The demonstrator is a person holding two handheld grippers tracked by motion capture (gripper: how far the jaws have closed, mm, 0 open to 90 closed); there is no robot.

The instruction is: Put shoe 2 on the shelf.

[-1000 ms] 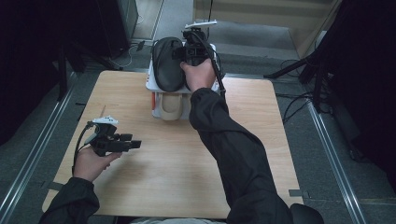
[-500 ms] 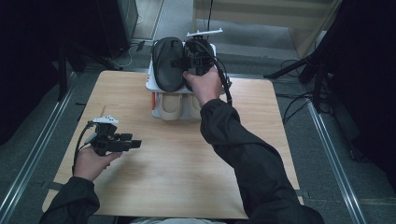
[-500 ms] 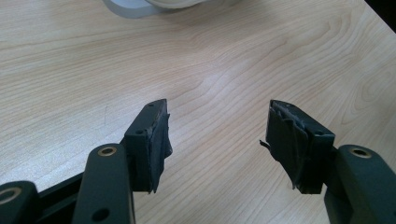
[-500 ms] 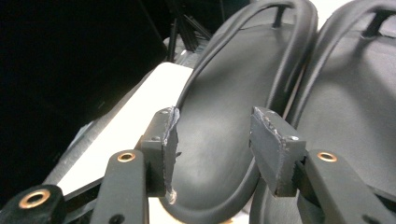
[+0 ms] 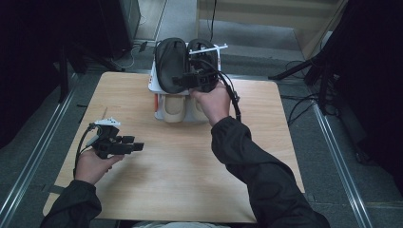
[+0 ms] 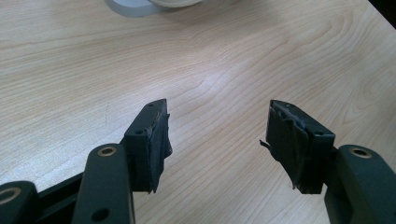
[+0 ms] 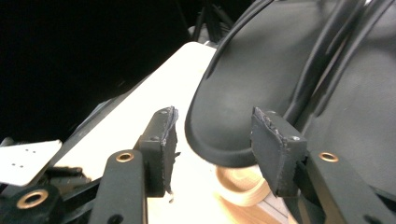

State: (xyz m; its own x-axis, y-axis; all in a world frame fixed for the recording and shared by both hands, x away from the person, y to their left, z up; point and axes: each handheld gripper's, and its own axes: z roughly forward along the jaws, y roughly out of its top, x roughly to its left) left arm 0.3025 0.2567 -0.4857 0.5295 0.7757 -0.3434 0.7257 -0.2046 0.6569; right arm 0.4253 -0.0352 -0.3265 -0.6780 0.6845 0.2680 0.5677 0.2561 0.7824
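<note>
Item: my right gripper [image 7: 212, 149], jaws just opened wide, nothing pinched, at left black slipper's [image 5: 171, 64] heel edge. Advice: straddle edge squarely before closing.

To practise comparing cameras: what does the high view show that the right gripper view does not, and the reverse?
High view alone: the whole wooden table, the left gripper open and apart from the shoes, and both sleeves. Right gripper view alone: the gap between its open pads and the black sole's rim. Shared: the right gripper at the black shoe.
</note>
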